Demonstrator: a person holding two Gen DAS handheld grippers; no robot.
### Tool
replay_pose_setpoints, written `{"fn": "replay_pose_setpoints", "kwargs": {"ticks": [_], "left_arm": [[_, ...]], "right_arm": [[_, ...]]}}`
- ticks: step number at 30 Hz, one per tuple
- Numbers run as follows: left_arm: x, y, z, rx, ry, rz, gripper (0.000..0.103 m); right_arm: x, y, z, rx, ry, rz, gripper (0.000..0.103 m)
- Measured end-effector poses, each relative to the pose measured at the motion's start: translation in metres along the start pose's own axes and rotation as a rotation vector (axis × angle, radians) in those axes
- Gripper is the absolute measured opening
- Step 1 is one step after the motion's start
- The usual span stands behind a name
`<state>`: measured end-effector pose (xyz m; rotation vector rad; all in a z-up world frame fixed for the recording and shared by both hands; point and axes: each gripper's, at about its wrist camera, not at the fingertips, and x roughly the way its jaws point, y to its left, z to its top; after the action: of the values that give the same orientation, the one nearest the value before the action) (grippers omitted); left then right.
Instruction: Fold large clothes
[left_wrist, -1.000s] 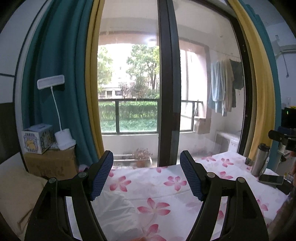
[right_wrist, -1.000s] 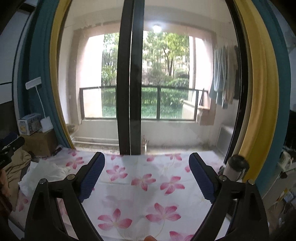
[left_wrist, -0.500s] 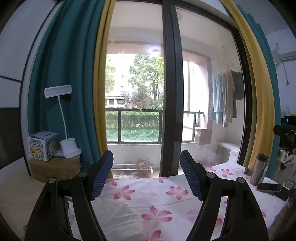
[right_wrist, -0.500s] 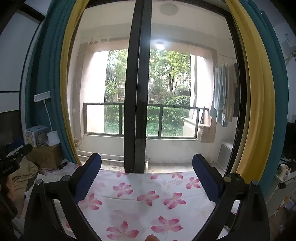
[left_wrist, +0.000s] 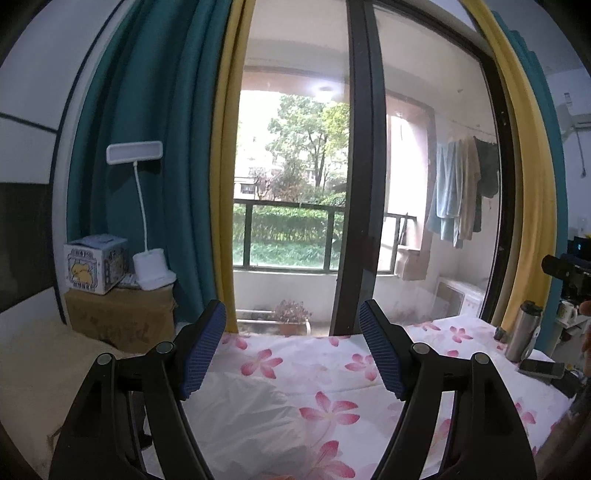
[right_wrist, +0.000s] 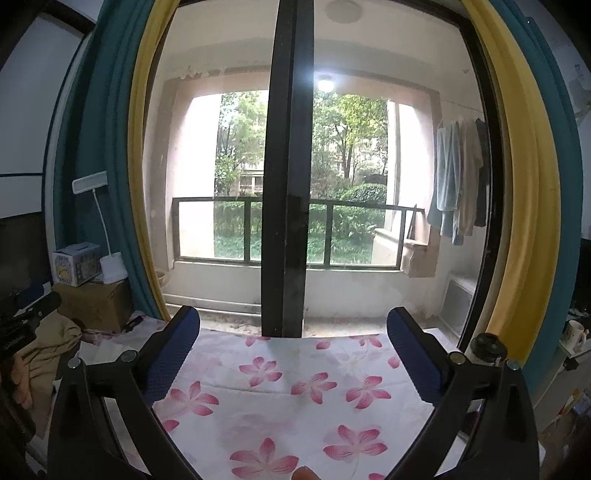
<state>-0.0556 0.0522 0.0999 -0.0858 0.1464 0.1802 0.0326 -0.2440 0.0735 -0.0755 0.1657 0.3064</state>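
Both tongs, left tongs (left_wrist: 291, 350) and right tongs (right_wrist: 293, 354), gape wide, empty, above bed. White pink-flowered cloth (right_wrist: 288, 398) lies spread flat beneath. Judged light, limp, apt to sag; best pinched at far corners or edge hem.

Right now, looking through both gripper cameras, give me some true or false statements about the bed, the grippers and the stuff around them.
1. The left gripper clamps the floral sheet. False: its fingers stand apart, nothing between them.
2. The right gripper is open and empty. True.
3. A white desk lamp stands on a cardboard box. True.
4. The metal flask lies tipped over. False: it stands upright.
5. Clothes hang on the balcony. True.
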Motion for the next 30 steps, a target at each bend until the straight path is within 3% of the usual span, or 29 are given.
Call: {"fn": "replay_pose_setpoints", "kwargs": {"ticks": [30], "left_arm": [[0.0054, -0.0010, -0.0028, 0.002, 0.017, -0.012, 0.078]], "right_arm": [[0.0096, -0.0044, -0.0042, 0.008, 0.045, 0.011, 0.100]]}}
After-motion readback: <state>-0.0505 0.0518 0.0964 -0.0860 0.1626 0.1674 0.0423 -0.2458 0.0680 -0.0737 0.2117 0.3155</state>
